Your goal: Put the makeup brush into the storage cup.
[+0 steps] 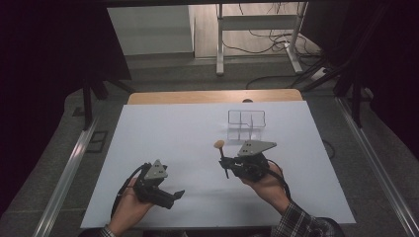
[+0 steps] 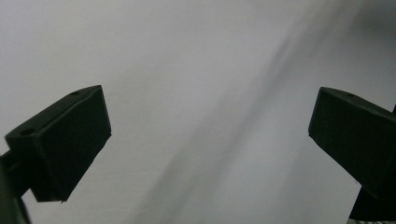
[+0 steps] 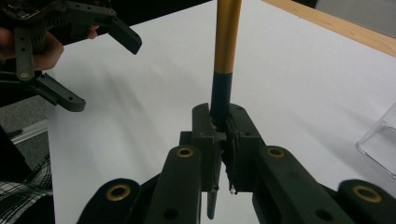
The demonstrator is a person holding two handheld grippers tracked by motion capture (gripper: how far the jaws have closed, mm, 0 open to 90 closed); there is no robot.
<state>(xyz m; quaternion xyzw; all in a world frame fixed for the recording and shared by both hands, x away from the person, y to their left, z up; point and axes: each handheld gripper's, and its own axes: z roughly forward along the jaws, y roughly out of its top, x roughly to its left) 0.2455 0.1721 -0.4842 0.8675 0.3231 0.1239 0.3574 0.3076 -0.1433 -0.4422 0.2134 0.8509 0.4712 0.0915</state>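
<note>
My right gripper [image 1: 227,166] is shut on a thin brush [image 1: 222,157] with a black handle, a gold sleeve and a small tan head. It holds the brush roughly upright over the middle of the white table sheet [image 1: 163,133]. In the right gripper view the jaws [image 3: 223,127] clamp the black handle just below the gold sleeve [image 3: 227,32]. My left gripper [image 1: 174,197] rests low near the front left of the sheet, open, with nothing between its fingers [image 2: 65,140]. A clear divided organiser [image 1: 246,124] stands behind the brush, apart from it.
A wooden table edge [image 1: 212,96] runs along the back of the sheet. The organiser's corner [image 3: 380,142] lies to the right of my right jaws. Metal rails flank the table, and a desk frame with cables stands on the floor beyond.
</note>
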